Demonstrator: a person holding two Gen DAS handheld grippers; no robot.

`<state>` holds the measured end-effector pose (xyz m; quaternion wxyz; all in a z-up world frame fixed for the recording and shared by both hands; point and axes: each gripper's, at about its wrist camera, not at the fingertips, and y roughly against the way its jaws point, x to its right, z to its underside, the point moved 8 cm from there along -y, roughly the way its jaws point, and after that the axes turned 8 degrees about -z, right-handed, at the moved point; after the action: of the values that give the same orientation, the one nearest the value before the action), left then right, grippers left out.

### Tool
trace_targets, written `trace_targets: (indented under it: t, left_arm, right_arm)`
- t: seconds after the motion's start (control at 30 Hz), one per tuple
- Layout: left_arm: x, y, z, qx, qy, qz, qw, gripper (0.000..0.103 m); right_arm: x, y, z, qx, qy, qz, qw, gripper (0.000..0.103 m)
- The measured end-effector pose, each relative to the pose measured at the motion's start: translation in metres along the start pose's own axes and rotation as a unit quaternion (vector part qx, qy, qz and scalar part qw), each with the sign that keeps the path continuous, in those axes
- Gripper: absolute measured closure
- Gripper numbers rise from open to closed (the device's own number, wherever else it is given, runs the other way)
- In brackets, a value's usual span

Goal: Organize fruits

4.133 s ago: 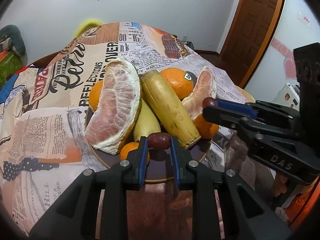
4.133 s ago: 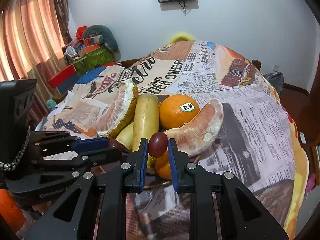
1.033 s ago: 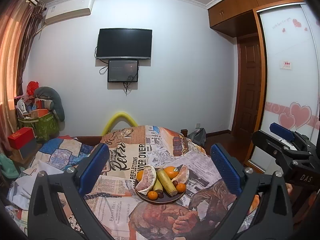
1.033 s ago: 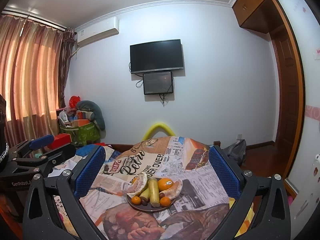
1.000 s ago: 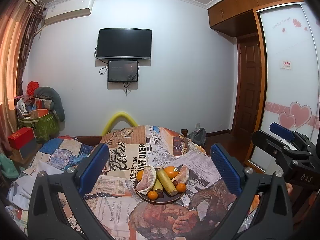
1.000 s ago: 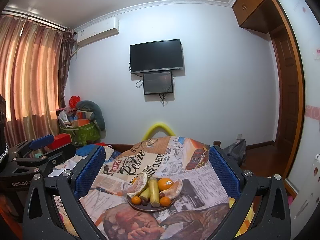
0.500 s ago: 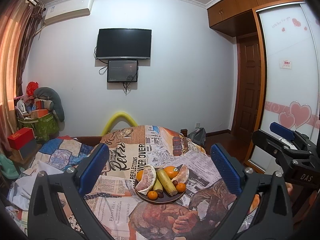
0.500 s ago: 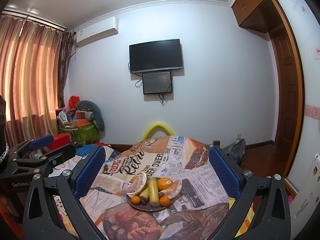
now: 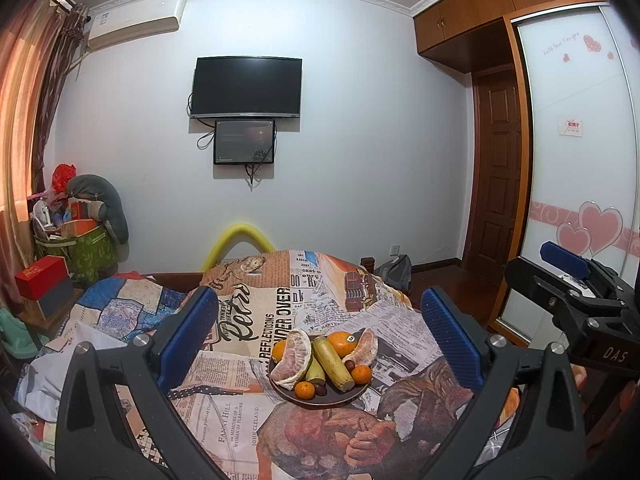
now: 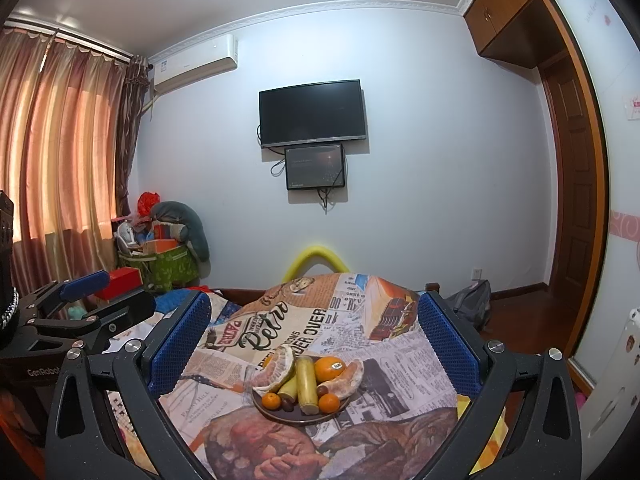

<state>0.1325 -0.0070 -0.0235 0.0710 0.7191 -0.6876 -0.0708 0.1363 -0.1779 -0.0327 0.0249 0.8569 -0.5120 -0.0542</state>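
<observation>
Newsprint-patterned tablecloth bears a fruit plate below a wall television; both grippers' jaws released, empty.

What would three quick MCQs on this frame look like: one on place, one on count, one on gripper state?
1. Where does the fruit lie?
A. On the dark plate on the table
B. In the green bag
C. On the floor

2. How many pomelo wedges are on the plate?
A. One
B. Two
C. Four

3. How do the two grippers stand?
A. Both shut on fruit
B. Left open, right shut
C. Both open and holding nothing

Answers:
1 A: the banana, the orange and the rest all lie on the plate.
2 B: one pomelo wedge lies at the plate's left, another at its right.
3 C: the left gripper and the right gripper both show their jaws spread wide with nothing between them.
</observation>
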Motion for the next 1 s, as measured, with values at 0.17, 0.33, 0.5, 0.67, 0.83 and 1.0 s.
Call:
trace_targets:
  t: [0.17, 0.33, 0.5, 0.67, 0.83, 1.0]
  left_arm:
    - [0.0, -0.0005, 0.0003, -0.002, 0.0, 0.003, 1.0, 0.0]
    - [-0.0012, -0.0016, 0.0005, -0.004, 0.003, 0.007, 1.0, 0.0]
    - [-0.0037, -0.0016, 0.0009, -0.01, 0.004, 0.013, 0.9999, 0.0]
    - [-0.0043, -0.0029, 0.0013, -0.013, 0.004, 0.013, 0.9998, 0.0]
    - [-0.0038, -0.0033, 0.0007, -0.012, 0.002, 0.013, 0.9998, 0.0]
    - [-0.0023, -0.0032, 0.0005, -0.012, 0.004, 0.015, 0.9998, 0.0]
  right_arm:
    - [0.0002, 0.0, -0.0002, 0.0, 0.001, 0.001, 1.0, 0.0]
    - [0.0004, 0.0003, -0.001, 0.0, 0.001, 0.0, 1.0, 0.0]
    - [0.0006, 0.0001, -0.001, -0.002, 0.002, 0.001, 1.0, 0.0]
    - [0.0003, 0.0002, -0.0016, -0.002, 0.003, 0.001, 1.0, 0.0]
    - [-0.0003, 0.0002, -0.0019, -0.003, 0.004, 0.002, 1.0, 0.0]
    - [0.0005, -0.0011, -0.0018, -0.004, 0.005, 0.002, 1.0, 0.0]
